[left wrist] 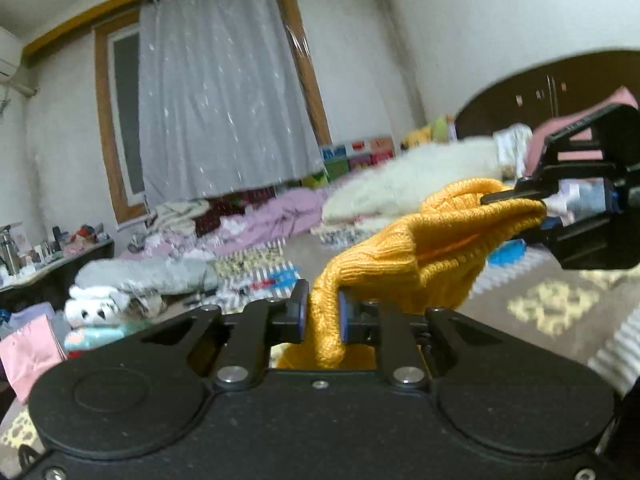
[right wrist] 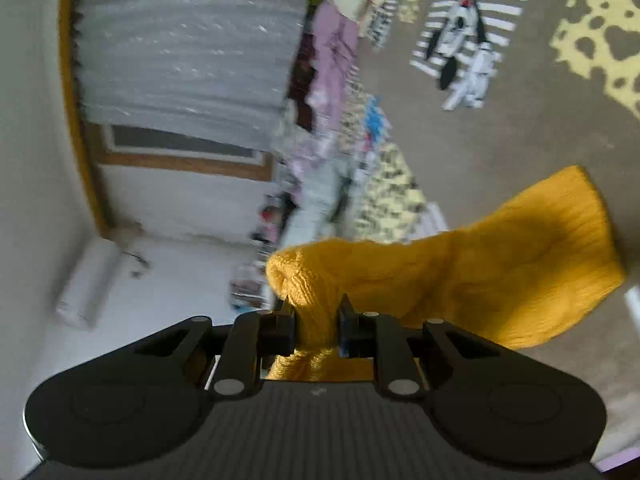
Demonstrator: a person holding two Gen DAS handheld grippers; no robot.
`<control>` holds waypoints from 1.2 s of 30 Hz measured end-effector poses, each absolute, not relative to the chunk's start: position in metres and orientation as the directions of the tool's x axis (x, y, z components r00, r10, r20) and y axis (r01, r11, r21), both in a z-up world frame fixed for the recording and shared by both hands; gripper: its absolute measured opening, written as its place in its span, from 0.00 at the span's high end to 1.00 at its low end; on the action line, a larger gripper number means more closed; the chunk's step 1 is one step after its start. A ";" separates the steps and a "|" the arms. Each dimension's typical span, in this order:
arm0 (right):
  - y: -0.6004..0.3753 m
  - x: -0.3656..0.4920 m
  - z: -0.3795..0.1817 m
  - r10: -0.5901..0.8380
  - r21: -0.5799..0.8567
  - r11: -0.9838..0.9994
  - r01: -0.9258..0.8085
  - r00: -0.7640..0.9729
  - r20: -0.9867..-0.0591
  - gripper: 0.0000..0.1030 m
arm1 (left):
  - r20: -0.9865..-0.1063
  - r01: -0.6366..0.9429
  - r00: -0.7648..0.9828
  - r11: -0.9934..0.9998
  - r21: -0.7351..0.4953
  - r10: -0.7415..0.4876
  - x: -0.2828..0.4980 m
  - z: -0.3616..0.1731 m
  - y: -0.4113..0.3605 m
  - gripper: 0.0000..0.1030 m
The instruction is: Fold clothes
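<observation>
Up front in your left wrist view, your left gripper (left wrist: 323,316) is pinched nearly closed on a bunched fold of the yellow knit garment (left wrist: 420,248), blue pads squeezing it from both sides. That knit stretches up and to the right, where your right gripper (left wrist: 516,210) comes in from the right edge and clamps the other end, so the thing hangs off the floor between your two claws. Behind it you've got a brown patterned carpet (left wrist: 500,304), a white curtain (left wrist: 216,100) over the window, a pile of folded clothes (left wrist: 120,292) on the left and a fluffy white blanket (left wrist: 408,180) further back.

Over in the right wrist view everything's rolled sideways and pretty blurry. Your right gripper (right wrist: 317,326) is likewise almost shut, with a wad of the yellow knit garment (right wrist: 460,276) gripped between the pads. The rest of the knit spreads out to the right, over the carpet (right wrist: 500,132). The curtain (right wrist: 188,52) sits top left, and a black and white garment (right wrist: 464,40) lies flat on the carpet near the top.
</observation>
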State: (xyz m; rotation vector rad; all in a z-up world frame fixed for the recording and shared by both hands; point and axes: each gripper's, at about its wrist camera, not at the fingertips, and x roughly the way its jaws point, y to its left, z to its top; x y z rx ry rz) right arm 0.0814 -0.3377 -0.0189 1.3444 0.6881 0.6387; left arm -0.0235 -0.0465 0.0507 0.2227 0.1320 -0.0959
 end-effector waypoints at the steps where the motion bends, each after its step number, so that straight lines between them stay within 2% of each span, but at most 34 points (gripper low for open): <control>1: -0.336 0.080 -0.011 0.755 0.994 0.104 -0.038 0.653 -0.054 0.80 | -0.129 0.110 0.988 0.973 0.201 -0.085 -0.025 0.059 -0.045 0.86; 5: -0.337 0.074 0.023 0.744 0.993 0.050 -0.104 0.667 0.033 0.80 | -0.078 0.123 0.991 0.980 0.155 -0.112 -0.033 0.092 -0.041 0.86; 9: -0.343 0.068 0.053 0.728 0.990 0.003 -0.144 0.679 0.097 0.80 | -0.017 0.118 0.993 0.978 0.172 -0.116 -0.040 0.121 -0.043 0.86; 18: -0.349 0.055 0.107 0.727 0.976 0.011 -0.216 0.672 0.141 0.80 | 0.067 0.126 0.988 0.976 0.176 -0.139 -0.060 0.169 -0.037 0.86; 24: -0.354 0.032 0.111 0.729 0.974 -0.003 -0.229 0.666 0.158 0.80 | 0.051 0.168 0.982 0.964 0.208 -0.182 -0.082 0.164 -0.031 0.86; 36: -0.351 0.000 0.091 0.761 0.985 0.035 -0.170 0.644 0.084 0.80 | -0.031 0.268 0.963 0.932 0.245 -0.269 -0.105 0.160 -0.011 0.86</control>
